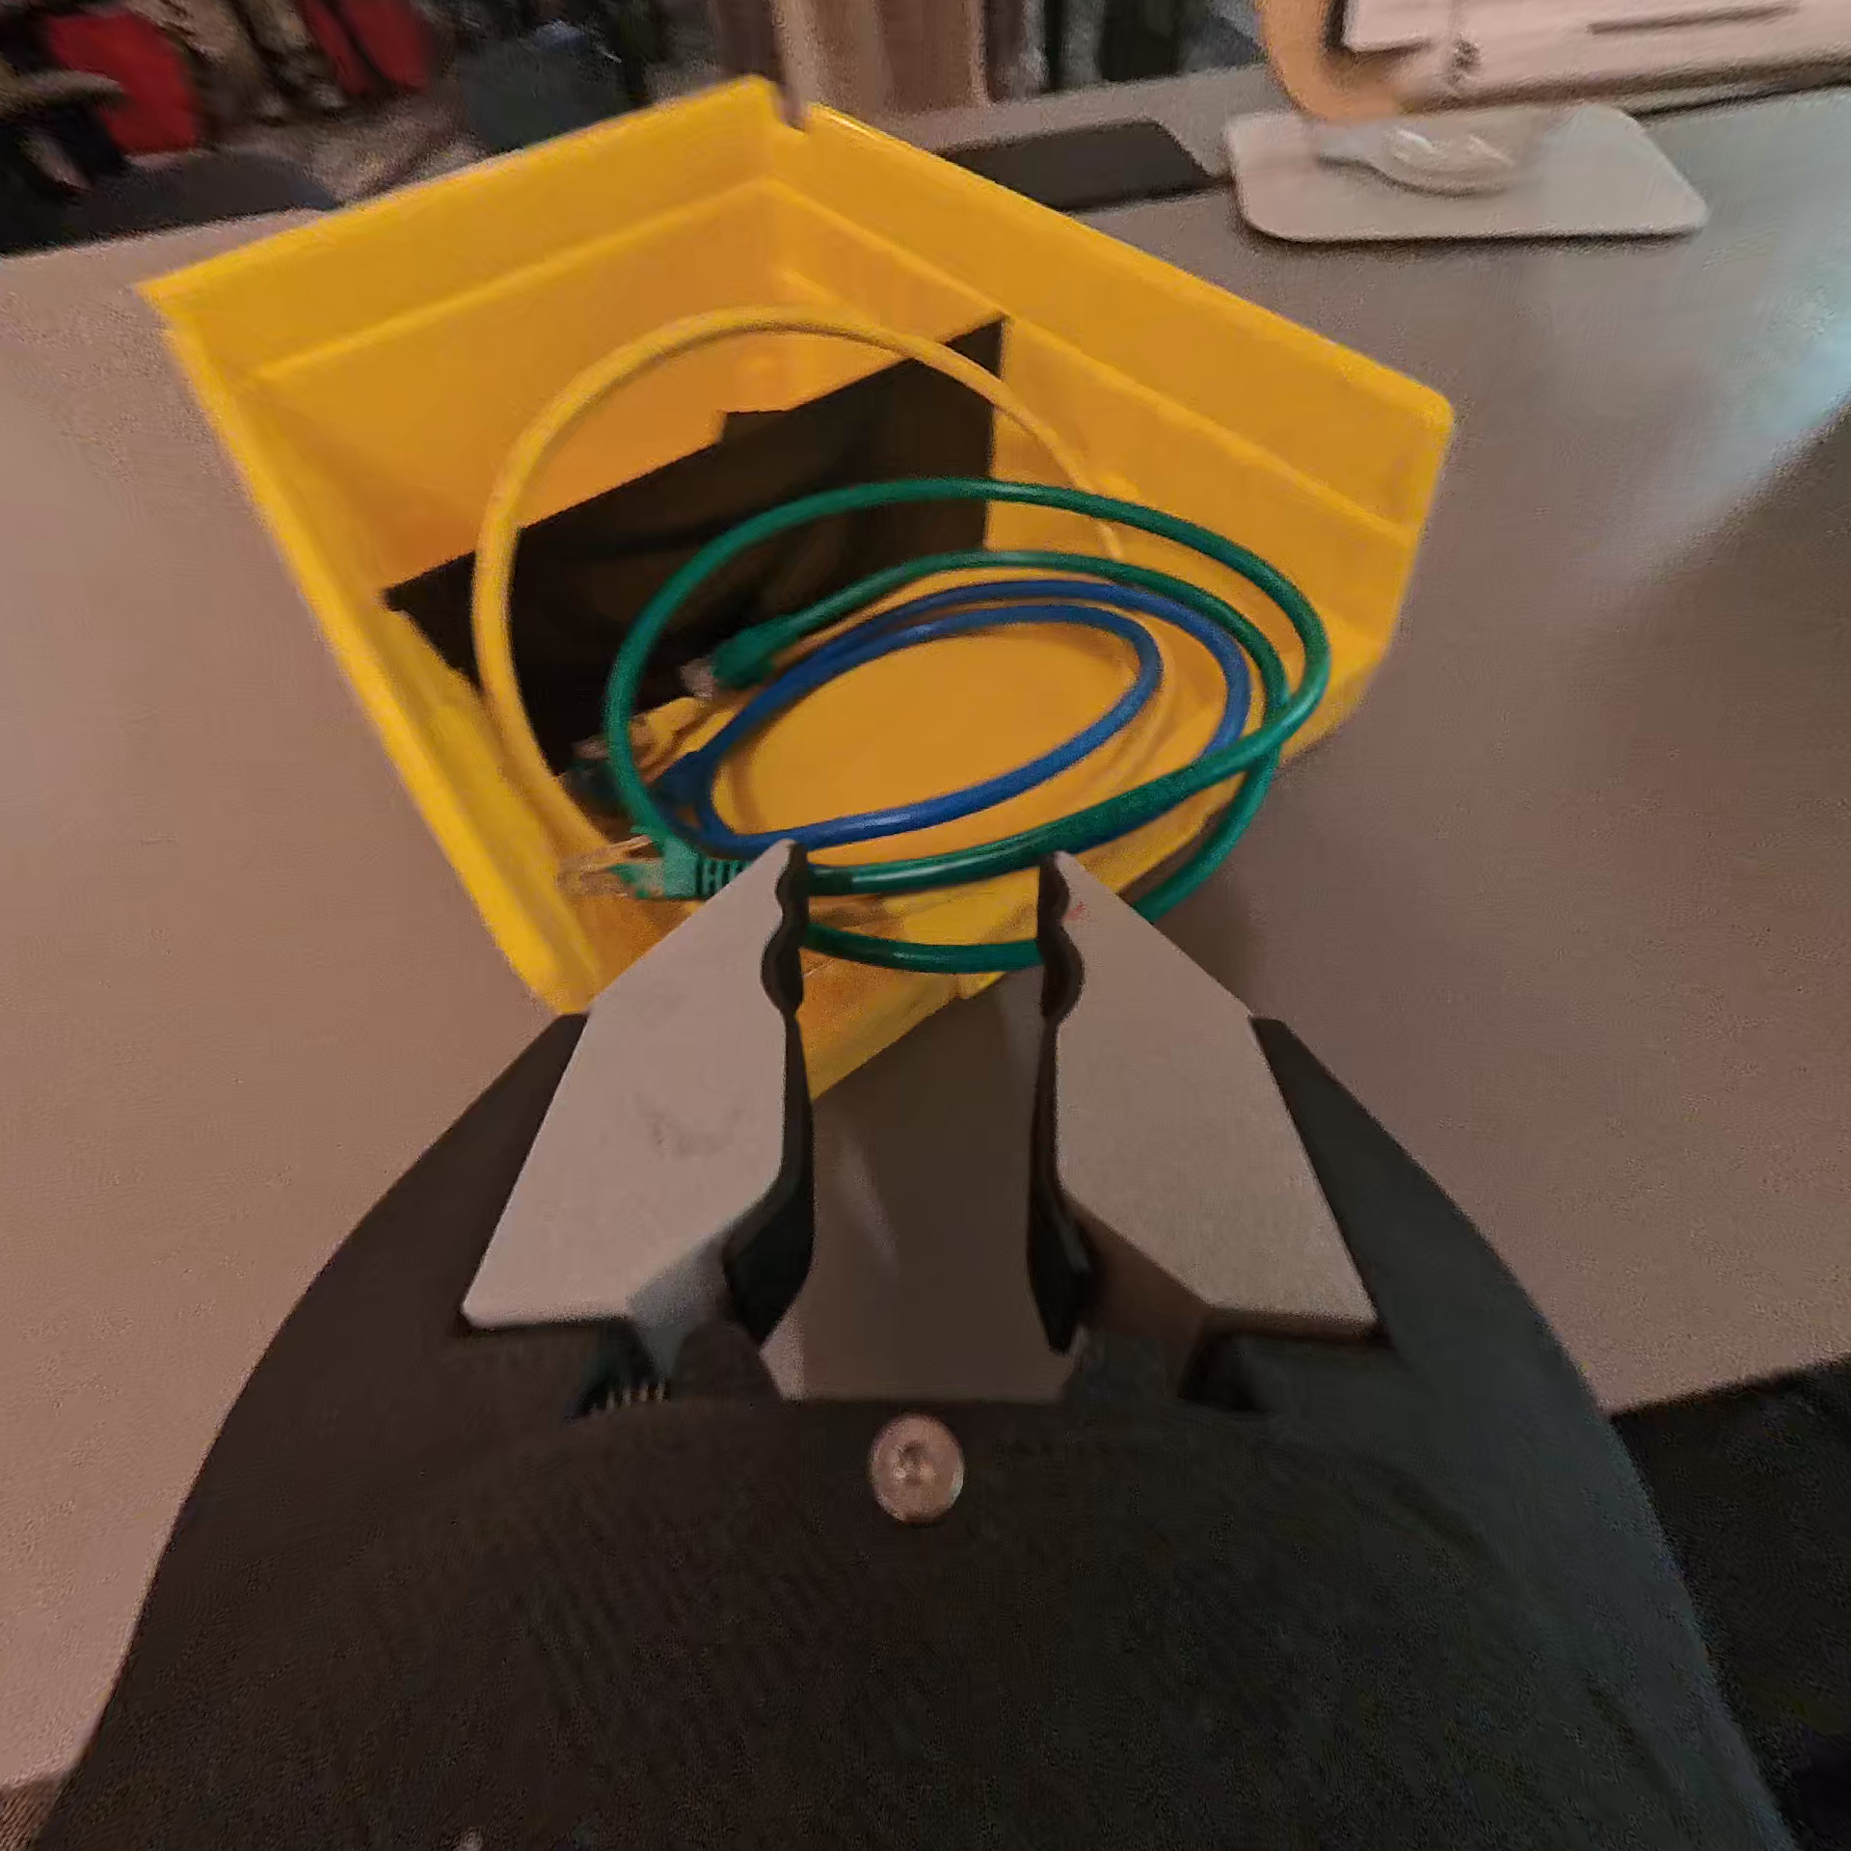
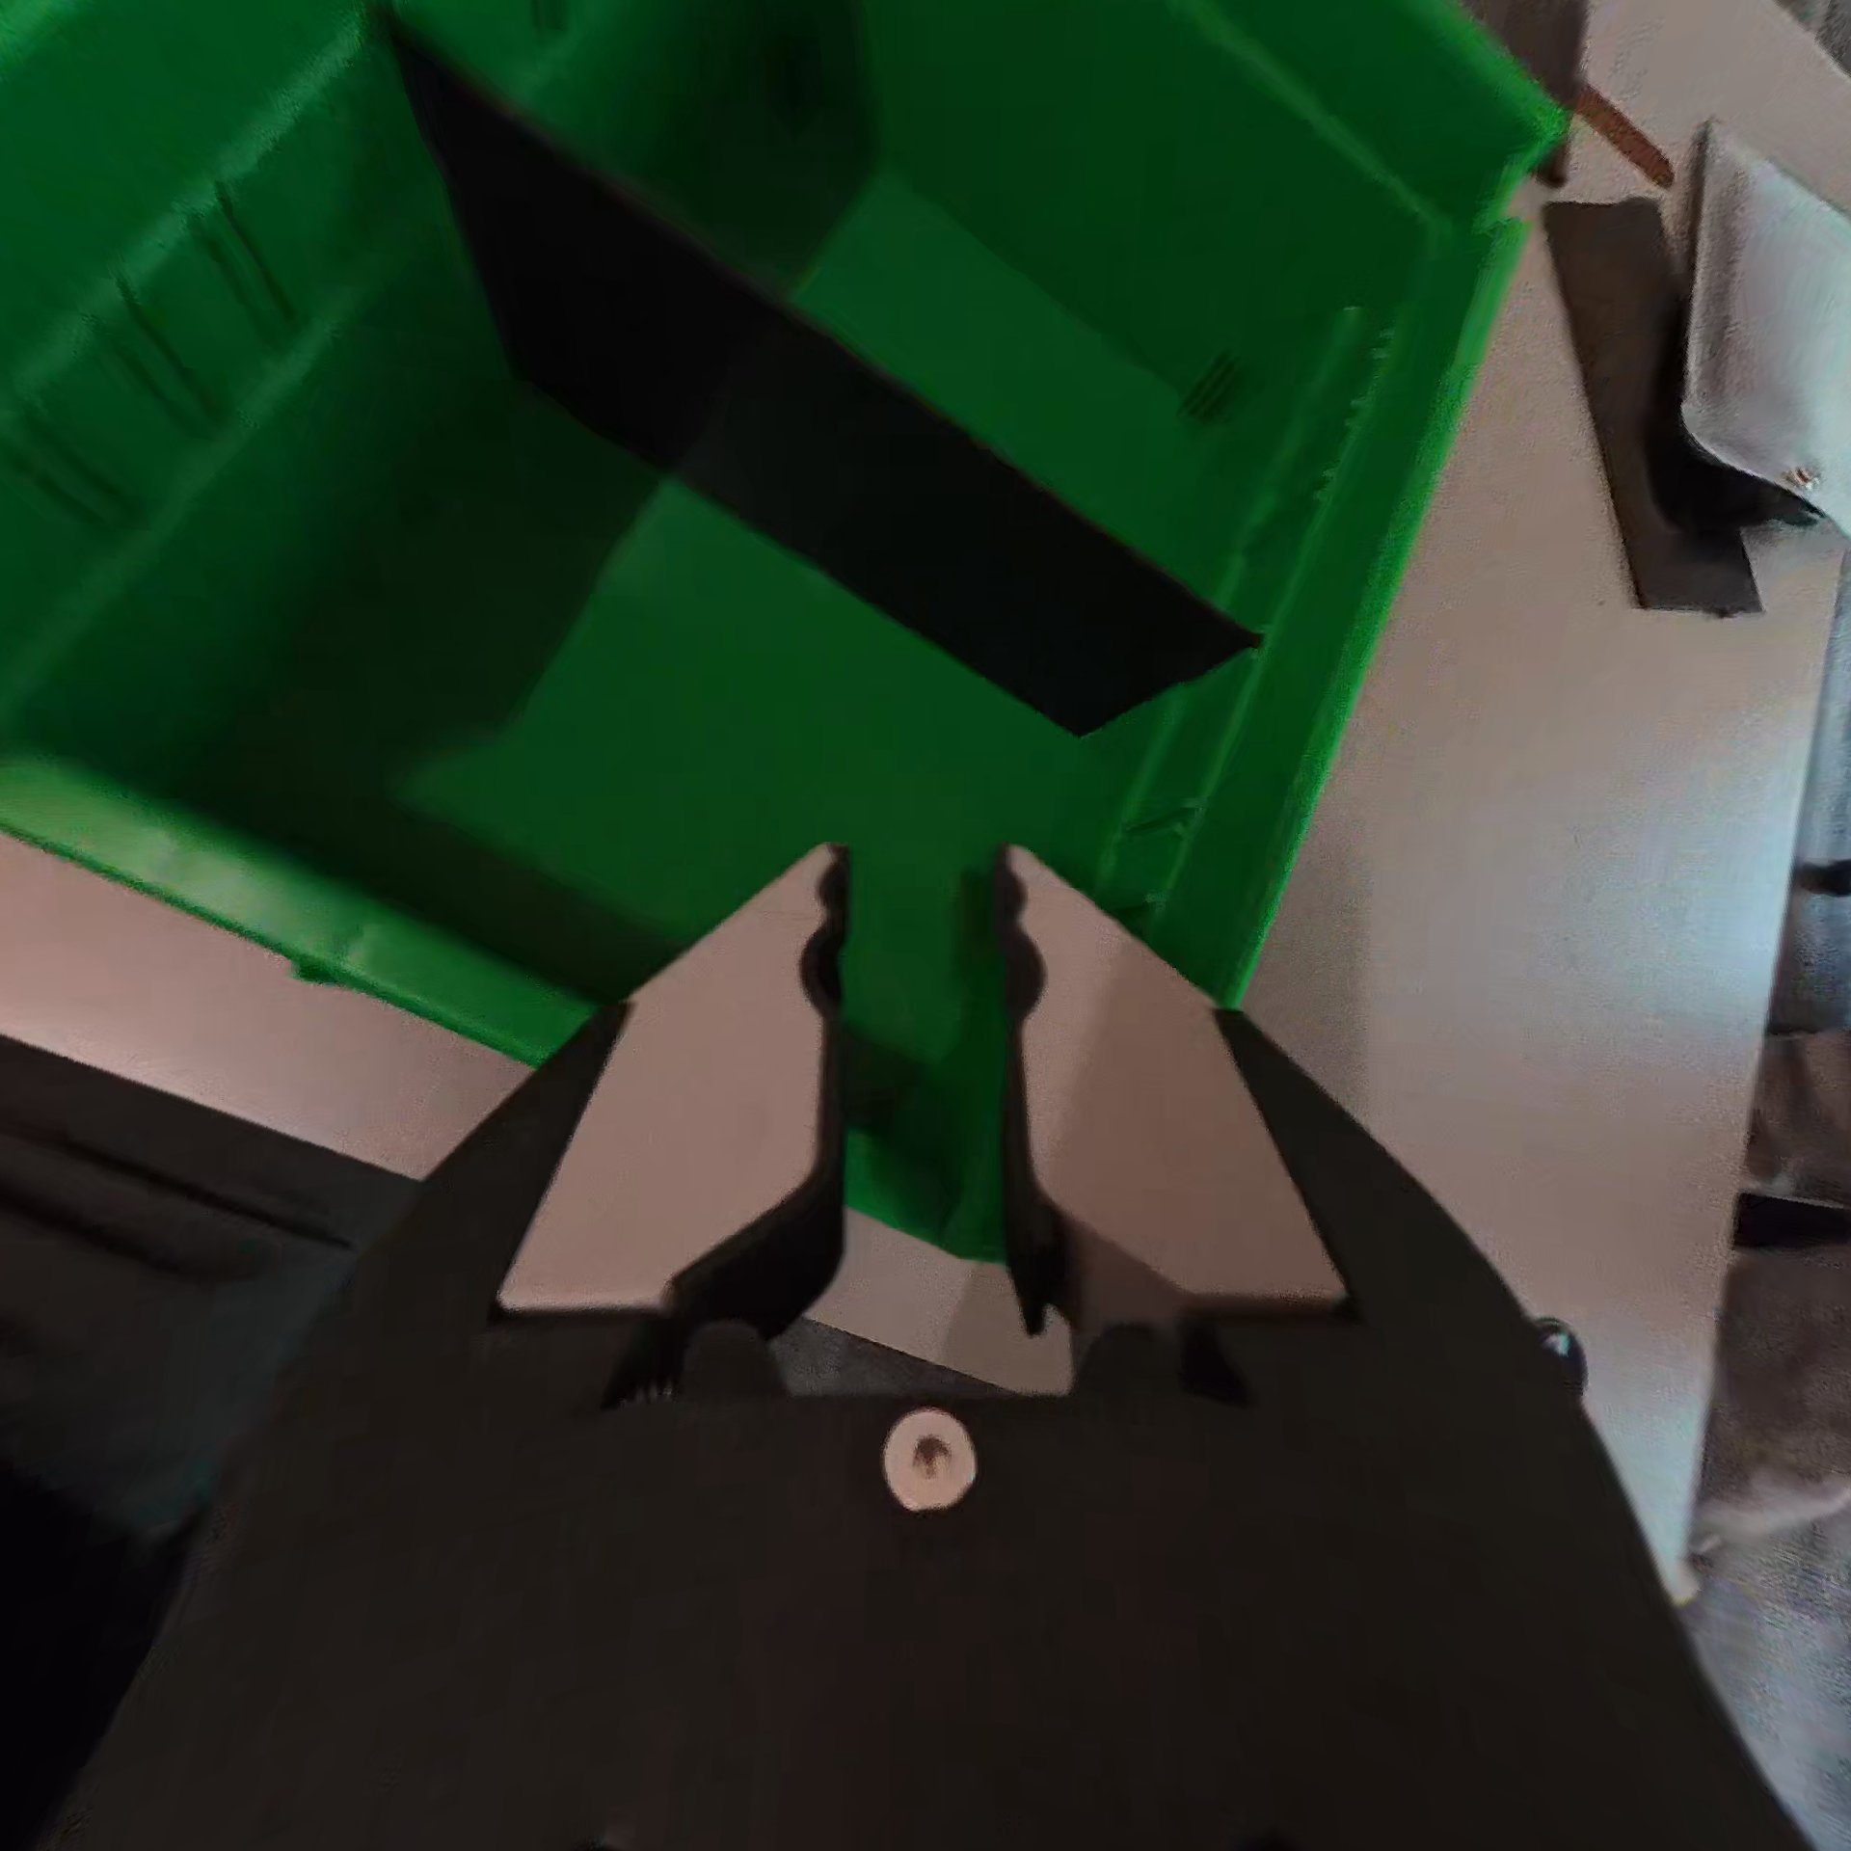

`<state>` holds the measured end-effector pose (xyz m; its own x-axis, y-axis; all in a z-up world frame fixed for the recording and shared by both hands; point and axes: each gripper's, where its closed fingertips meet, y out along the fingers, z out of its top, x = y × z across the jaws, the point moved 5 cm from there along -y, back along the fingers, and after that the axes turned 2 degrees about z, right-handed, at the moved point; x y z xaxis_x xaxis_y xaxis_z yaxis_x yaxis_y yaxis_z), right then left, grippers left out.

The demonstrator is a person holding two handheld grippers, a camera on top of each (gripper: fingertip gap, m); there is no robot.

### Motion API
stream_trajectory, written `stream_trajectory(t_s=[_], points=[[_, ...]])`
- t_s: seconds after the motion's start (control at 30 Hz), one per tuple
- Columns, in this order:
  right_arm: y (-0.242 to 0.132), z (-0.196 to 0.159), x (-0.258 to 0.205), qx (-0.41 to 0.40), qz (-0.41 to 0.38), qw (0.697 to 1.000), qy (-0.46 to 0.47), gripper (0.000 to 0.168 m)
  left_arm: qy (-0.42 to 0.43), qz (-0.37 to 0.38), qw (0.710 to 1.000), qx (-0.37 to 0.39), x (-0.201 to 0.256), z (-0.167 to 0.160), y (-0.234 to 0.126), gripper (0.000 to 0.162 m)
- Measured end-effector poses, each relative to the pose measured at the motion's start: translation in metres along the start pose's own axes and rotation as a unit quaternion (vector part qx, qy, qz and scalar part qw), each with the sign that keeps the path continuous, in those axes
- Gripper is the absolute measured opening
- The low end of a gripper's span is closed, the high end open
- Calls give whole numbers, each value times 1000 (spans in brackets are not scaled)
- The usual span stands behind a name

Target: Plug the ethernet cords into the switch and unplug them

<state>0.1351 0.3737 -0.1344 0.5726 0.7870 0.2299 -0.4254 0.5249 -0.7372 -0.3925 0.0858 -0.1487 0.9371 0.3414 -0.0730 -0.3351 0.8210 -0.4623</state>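
In the left wrist view a yellow bin (image 1: 1102, 331) holds coiled ethernet cords: a green cord (image 1: 1002, 496), a blue cord (image 1: 1002, 801) and a yellow cord (image 1: 561, 441). A green plug (image 1: 671, 873) lies at the bin's front left. My left gripper (image 1: 919, 861) is open, its tips at the bin's front edge, with the green cord passing between them. In the right wrist view my right gripper (image 2: 921, 861) is open and empty over the front corner of a green bin (image 2: 250, 901) with a black divider (image 2: 801, 441). No switch is visible.
A black divider (image 1: 881, 441) stands inside the yellow bin. Both bins sit on a grey tabletop (image 1: 1603, 701). A grey stand base (image 1: 1472, 180) is at the back right. In the right wrist view the table edge (image 2: 1723, 1102) runs along the right. Spacing between my two grippers at the tips: around 60 centimetres.
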Motion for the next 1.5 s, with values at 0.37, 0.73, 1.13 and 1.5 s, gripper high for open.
stream_trajectory(t_s=[0.37,0.73,1.13,1.5], points=[[-31,70,-88,195,147,969,-31,81,10,-137,986,92,94,44,-27,61],[29,61,-121,88,128,983,-96,88,65,14,995,80,129,59,70,17],[2,42,-75,79,104,987,-97,49,3,-29,998,56,92,26,48,12],[-14,46,-66,116,99,985,-77,52,64,69,991,92,88,54,42,60]])
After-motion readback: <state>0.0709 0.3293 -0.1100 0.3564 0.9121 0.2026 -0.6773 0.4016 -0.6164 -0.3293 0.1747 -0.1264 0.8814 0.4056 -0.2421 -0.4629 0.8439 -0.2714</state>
